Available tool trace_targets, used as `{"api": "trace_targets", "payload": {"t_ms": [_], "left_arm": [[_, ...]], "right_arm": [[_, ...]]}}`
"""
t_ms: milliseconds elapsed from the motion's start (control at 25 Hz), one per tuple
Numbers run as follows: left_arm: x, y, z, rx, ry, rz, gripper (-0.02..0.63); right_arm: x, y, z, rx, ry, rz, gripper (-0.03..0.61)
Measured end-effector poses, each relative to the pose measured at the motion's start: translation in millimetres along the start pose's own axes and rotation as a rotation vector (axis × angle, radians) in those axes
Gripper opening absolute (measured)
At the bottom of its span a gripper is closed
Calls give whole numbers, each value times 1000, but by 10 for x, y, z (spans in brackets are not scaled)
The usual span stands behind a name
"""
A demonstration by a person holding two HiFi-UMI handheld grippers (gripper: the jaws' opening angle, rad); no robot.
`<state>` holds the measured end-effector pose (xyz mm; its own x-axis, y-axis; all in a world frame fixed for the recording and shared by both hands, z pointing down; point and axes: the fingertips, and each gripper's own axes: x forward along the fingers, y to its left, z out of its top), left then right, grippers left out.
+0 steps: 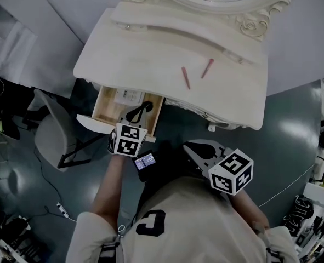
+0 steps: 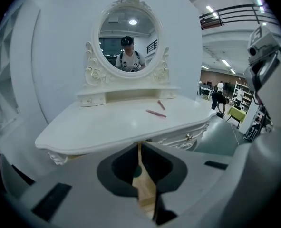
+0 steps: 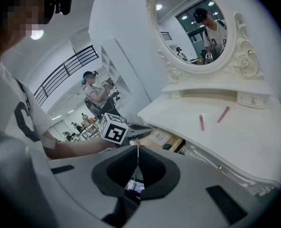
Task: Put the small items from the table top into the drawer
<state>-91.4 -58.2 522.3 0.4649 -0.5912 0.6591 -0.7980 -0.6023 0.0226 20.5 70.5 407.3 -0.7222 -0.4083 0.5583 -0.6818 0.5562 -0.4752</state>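
- Left tool (image 1: 146, 106) is pinched shut with nothing in it, hanging over the open drawer (image 1: 102, 107) at the counter's front left.
- Right tool (image 1: 189, 147) is shut and empty too, held low by my body, short of the counter (image 1: 140, 53) edge.
- Two items left on the bare top, toward the right: the left stick (image 1: 186, 78) and the right stick (image 1: 208, 68). They lie close together, near ends angled toward each other, not touching.
- Both look thin, light, stiff and smooth, so I'd guess they roll or skid at a nudge. I'd open up, come down over the middle of one and pinch across its width.
- Room is good, with open top all round them and the raised back shelf (image 1: 167, 32) well behind.
- The counter's front edge curves and overhangs the drawer. The drawer mouth is narrow and has things lying inside, so I'd aim for its free part.
- A chair (image 1: 52, 133) sits left of the drawer, off my line.
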Motion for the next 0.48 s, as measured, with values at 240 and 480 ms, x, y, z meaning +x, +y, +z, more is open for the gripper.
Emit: {"api": "trace_targets", "payload": {"t_ms": [240, 480], "left_arm": [[-156, -108, -28, 22, -11, -19, 58], [-286, -157, 80, 29, -54, -22, 58]], "right_arm": [[22, 114, 8, -24, -5, -5, 28], [74, 186, 28, -49, 6, -1, 29]]}}
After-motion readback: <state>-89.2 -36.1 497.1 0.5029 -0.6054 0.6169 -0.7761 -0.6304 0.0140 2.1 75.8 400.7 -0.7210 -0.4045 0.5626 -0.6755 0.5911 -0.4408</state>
